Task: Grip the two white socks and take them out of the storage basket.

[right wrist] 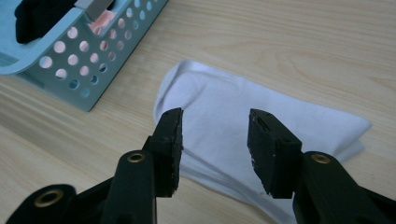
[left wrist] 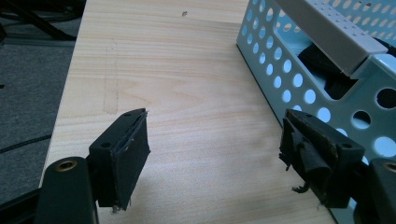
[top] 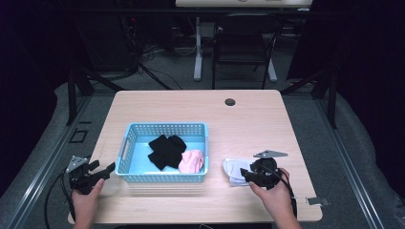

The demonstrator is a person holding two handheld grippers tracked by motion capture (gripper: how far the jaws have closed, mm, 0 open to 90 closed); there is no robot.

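On the wooden table (top: 200, 107) stood a light blue perforated basket (top: 165, 130) holding black socks (top: 165, 150) and a pink sock (top: 192, 161). Just right of the basket lay a white sock (top: 233, 170). The right claw (top: 248, 174) sat at that sock's near edge, jaws apart. The left claw (top: 106, 171) rested near the basket's left end, at the table's front left corner.

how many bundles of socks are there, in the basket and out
3: a black bundle and a pink one lie in the blue basket; a white one lies on the table right of it. More may hide underneath.
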